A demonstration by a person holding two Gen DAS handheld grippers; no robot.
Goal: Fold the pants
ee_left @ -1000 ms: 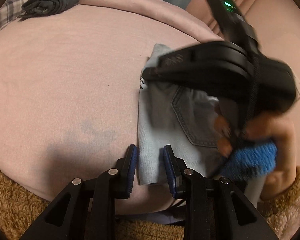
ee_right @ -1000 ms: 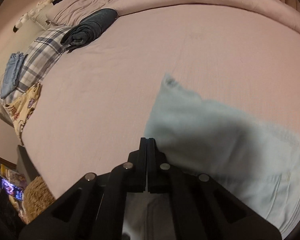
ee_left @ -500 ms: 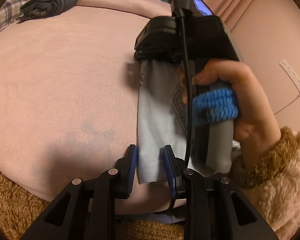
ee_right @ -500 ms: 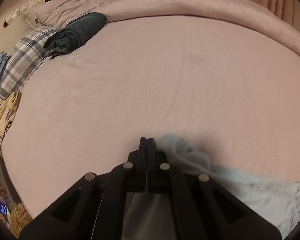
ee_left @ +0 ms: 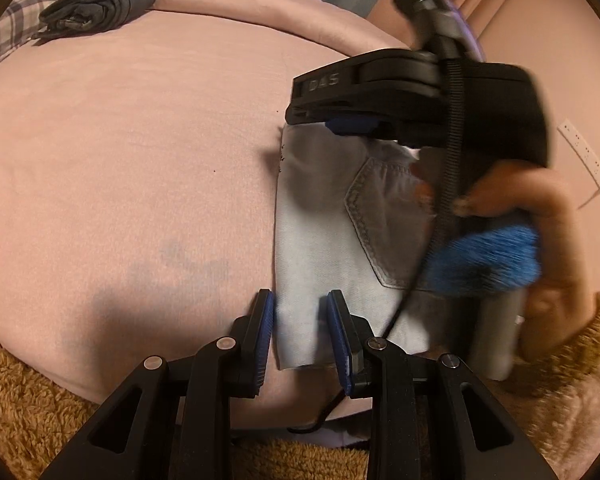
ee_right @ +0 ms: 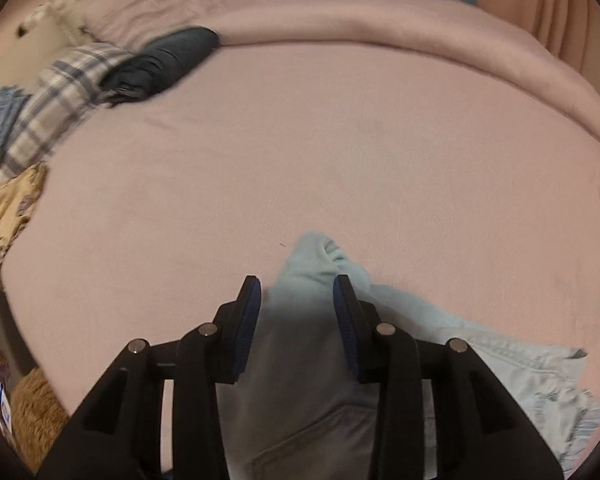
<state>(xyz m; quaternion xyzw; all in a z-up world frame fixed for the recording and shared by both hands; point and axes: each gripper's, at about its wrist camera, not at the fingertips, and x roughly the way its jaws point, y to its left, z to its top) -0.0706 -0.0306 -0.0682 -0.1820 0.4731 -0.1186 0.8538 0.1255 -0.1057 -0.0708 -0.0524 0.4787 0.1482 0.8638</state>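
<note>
Light blue denim pants [ee_left: 320, 216] lie folded into a narrow stack on the pink bed [ee_left: 140, 152], back pocket [ee_left: 384, 216] up. My left gripper [ee_left: 300, 316] is open, its blue-padded fingers on either side of the stack's near left corner. My right gripper [ee_left: 340, 120] hovers over the stack's far edge, held by a hand. In the right wrist view the right gripper [ee_right: 296, 300] is open and empty above the pants [ee_right: 312, 264], whose far corner is bunched up.
A rolled dark grey garment [ee_left: 96, 8] lies at the bed's far left, also in the right wrist view [ee_right: 164, 64]. Plaid fabric [ee_right: 60, 104], folded jeans [ee_right: 0, 128] and a patterned cloth [ee_right: 12, 204] lie at the left. A brown fuzzy rug [ee_left: 20, 400] is below the bed edge.
My right gripper, shut on the pants' far corner before, has opened and let it go; the corner now lies on the stack. The left gripper has stayed open at the near corner.
</note>
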